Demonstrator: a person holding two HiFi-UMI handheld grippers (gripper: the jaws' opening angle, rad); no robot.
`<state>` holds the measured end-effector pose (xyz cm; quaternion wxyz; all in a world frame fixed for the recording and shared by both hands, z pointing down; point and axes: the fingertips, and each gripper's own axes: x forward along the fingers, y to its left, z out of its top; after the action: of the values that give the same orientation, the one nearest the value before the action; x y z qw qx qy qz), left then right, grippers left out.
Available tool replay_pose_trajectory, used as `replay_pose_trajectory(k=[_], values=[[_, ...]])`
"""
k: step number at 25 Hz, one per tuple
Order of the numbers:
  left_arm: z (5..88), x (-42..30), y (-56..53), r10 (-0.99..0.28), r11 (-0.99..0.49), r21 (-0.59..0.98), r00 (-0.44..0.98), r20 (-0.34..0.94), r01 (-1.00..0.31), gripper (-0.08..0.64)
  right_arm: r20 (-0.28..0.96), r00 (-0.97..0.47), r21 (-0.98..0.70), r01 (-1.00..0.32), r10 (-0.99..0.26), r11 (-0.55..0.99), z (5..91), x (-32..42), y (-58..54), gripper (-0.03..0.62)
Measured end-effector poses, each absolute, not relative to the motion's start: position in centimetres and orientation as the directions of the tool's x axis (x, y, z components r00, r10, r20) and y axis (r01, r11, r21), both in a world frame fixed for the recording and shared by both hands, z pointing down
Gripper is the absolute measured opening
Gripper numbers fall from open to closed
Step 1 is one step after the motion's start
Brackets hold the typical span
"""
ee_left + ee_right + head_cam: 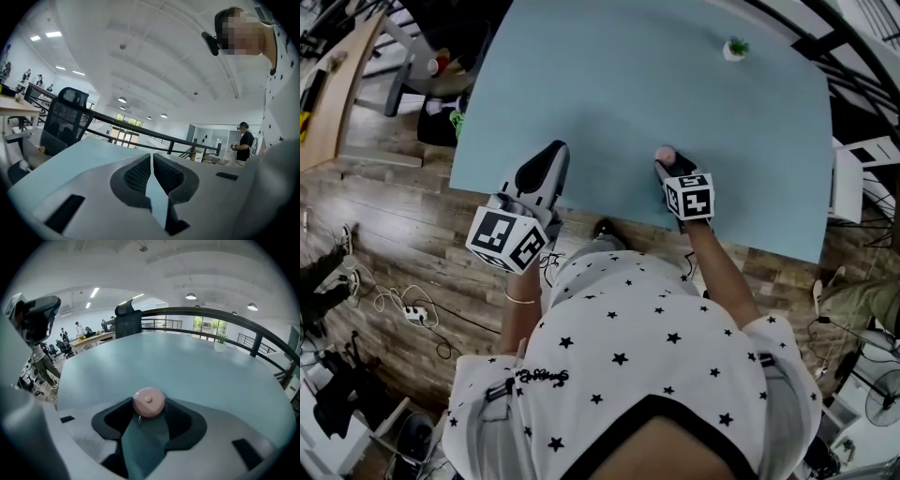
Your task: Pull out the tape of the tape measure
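A small round pink tape measure [665,153] [148,401] lies near the front edge of the pale blue table [628,84]. My right gripper [664,162] [149,410] has it between its fingertips, with both dark pads against its sides. A small metal tab shows at the side of the case nearest me, and no tape is drawn out. My left gripper [553,152] [152,158] is shut with nothing in it. It sits over the table's front edge to the left of the right gripper and tilts upward.
A small potted plant [735,47] [219,344] stands at the table's far right. A black office chair [65,117] [127,317] stands beyond the far left corner. Cables and a power strip [412,314] lie on the wood floor at the left.
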<state>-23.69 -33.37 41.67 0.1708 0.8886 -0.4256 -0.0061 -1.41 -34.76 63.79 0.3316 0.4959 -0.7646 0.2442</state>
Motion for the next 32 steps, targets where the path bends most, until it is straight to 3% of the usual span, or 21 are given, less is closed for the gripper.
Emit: replay_pose_trajectory(k=[23,32], values=[[41.9,-14.1,-32.3,-0.613,-0.689,0.386,0.777,0.141,-0.614,0.044,0.505,-0.514,0.115,-0.756,-0.693,0.644,50.6,-1.6,-33.7,0.207],[41.4,-9.1,-30.5,-0.543,-0.715,0.446,0.830,0.132,-0.539,0.125,0.406,-0.602,0.174,-0.688,-0.688,0.704,46.2,-1.0,-31.6,0.207]])
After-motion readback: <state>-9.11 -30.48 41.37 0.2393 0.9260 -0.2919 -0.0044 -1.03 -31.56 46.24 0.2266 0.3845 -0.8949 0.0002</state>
